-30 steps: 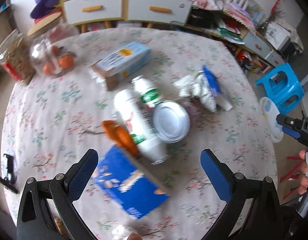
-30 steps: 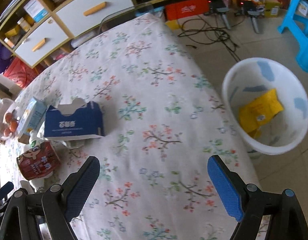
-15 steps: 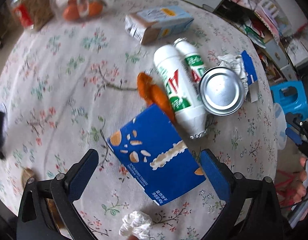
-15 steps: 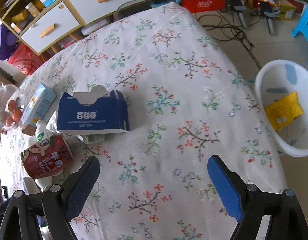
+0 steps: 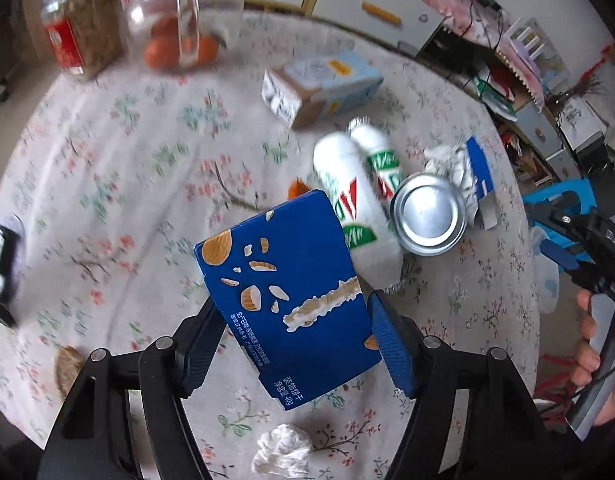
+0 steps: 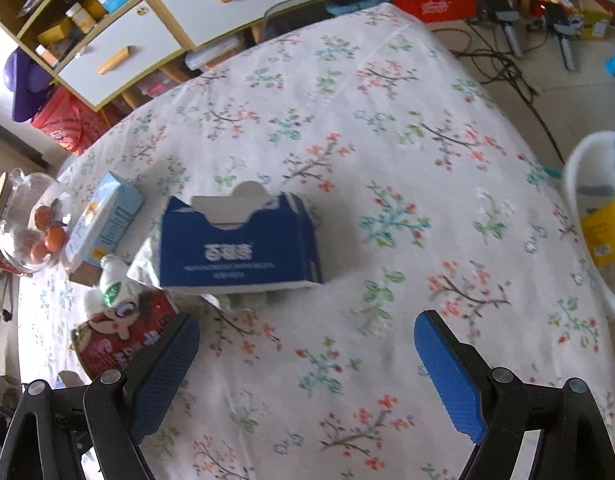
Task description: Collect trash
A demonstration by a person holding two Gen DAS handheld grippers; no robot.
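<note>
Closing on the blue box (image 5: 291,300) is the step in hand, and it should be finished squarely. The left tool (image 5: 291,336) has just been narrowing, with the box between its pads; the right pad looks to touch the box's edge, while contact on the left side cannot be told, so no firm hold is assumed yet. The box lies tilted, toward the near edge of the worktop (image 5: 107,168), its far corner just beside the white bottles (image 5: 355,200) and the can (image 5: 427,214). The squeeze should be taken across the two long sides, low enough that the thin card is not crushed or twisted out, and the lift kept straight so the bottles are not knocked.

The right tool (image 6: 307,360) is held wide apart with nothing in it, above bare cloth, near the open carton (image 6: 239,240). The bin (image 6: 599,216) stands off the worktop's right edge, so the carry should be taken that way. A crumpled tissue (image 5: 283,450) lies at the near edge
</note>
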